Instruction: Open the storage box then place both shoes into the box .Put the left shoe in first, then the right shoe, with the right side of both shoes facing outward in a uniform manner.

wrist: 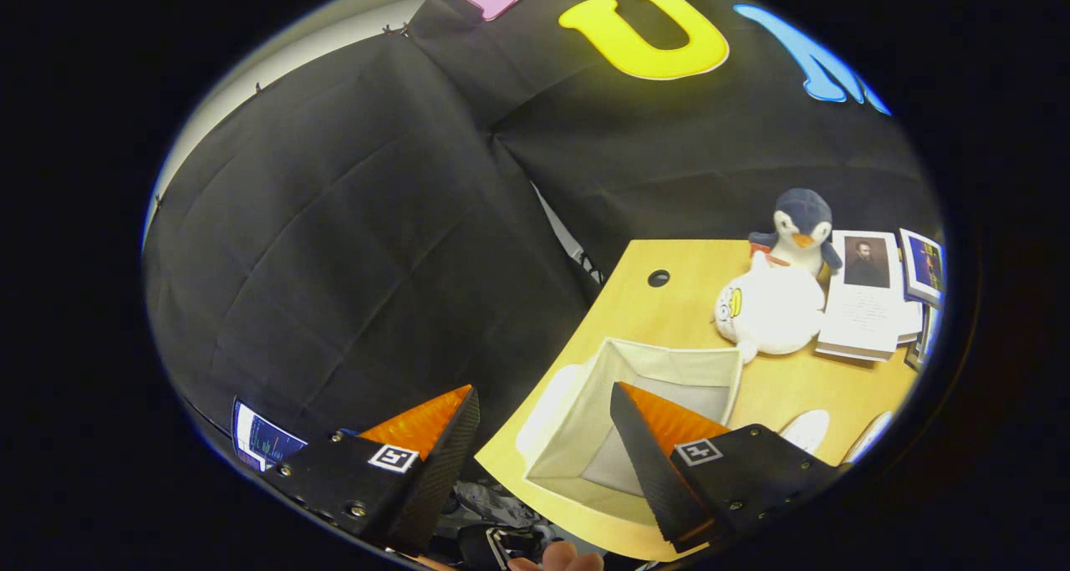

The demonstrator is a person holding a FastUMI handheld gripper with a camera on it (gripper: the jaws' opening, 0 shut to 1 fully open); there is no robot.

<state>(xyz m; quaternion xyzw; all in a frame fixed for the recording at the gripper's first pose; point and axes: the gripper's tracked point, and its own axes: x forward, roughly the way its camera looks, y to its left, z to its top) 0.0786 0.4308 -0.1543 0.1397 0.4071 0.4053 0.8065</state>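
Note:
A white fabric storage box [677, 369] stands open on the wooden table [660, 313], near the table's front corner. Its inside looks empty, and a pale flap [545, 416] hangs at its near side. My gripper [543, 390] is open and holds nothing; it hovers above the table's edge. One finger is over the box's interior, the other is off the table against the booth wall. Two white shoe tips [807, 429] [869, 435] peek out past the finger over the box, beside the box; the finger hides the rest of them.
Beyond the box lie a white plush toy [773, 308] and a penguin plush [801, 224]. Books and pictures [865, 299] are stacked beside them. A cable hole [659, 277] is in the tabletop. A small screen [263, 441] and a person's fingers [558, 559] sit below the gripper.

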